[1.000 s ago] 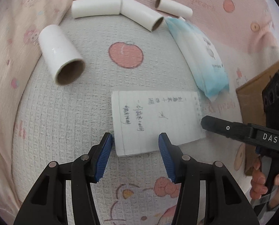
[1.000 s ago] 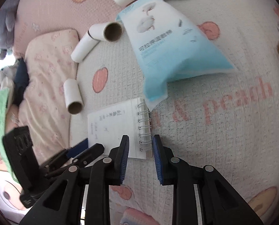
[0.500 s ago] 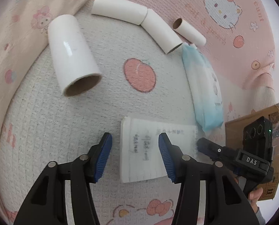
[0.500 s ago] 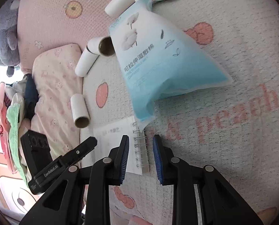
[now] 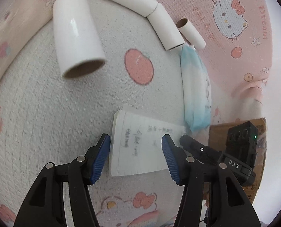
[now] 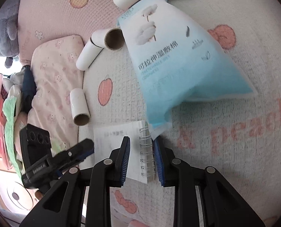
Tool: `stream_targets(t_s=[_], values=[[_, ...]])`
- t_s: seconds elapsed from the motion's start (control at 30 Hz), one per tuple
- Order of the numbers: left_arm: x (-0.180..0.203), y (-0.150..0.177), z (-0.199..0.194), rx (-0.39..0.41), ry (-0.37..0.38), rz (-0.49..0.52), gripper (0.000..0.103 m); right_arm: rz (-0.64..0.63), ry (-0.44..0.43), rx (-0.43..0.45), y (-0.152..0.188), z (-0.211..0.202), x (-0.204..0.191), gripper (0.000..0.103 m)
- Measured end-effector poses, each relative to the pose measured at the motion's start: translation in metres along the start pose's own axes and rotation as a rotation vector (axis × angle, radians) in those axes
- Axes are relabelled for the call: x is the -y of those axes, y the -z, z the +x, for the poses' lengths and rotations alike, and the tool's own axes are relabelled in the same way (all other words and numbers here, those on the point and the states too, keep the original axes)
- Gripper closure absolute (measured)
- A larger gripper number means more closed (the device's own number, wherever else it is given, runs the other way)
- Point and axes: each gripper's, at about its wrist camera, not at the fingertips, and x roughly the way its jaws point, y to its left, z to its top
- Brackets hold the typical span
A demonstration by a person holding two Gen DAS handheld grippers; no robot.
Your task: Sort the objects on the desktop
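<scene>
Two grippers worked on one small notebook [image 6: 119, 143] that lay flat on the white blanket [image 5: 46, 113], just below the blue wet-wipe pack [image 6: 178, 56]. The right gripper [image 6: 141, 160] stood narrowly parted around the wire spiral [image 6: 146, 155] of the notebook; whether the blue pads already pressed on it I could not tell. The left gripper [image 5: 135, 157] was spread wide over the free edge of the same notebook and held nothing. In my judgement, the main risk was the thin spiral: the pads could slip off the wire, or catch only the top pages, so the notebook would hang open or drop when lifted. The lower corner of the wipe pack rested near the spiral and could be dragged along. The soft blanket could also be pinched together with the paper. Compared with one second before, the right gripper had moved forward, so the spiral now sat deep between its pads and not only at the tips. The left gripper had tilted, and the nearest cardboard tube [image 5: 76, 32] looked much larger in its view.
</scene>
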Motion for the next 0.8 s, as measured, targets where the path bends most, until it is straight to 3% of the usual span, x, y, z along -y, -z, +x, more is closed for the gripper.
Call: stream_targets(t_s=[0.33,0.57,0.8], values=[[0.029,0.008,0.009,-0.012,-0.151,0.119,0.043,-0.004,0.008,-0.002,0.009,0.0,-0.006,0.081],[0.041,0.015,0.005,-0.033,-0.157,0.156,0.043,-0.08,0.045,0.019,0.018,-0.005,-0.022,0.075],[0.062,0.019,-0.022,0.045,-0.165,0.192,0.052,-0.135,0.066,0.086,0.019,-0.027,-0.045,0.072]])
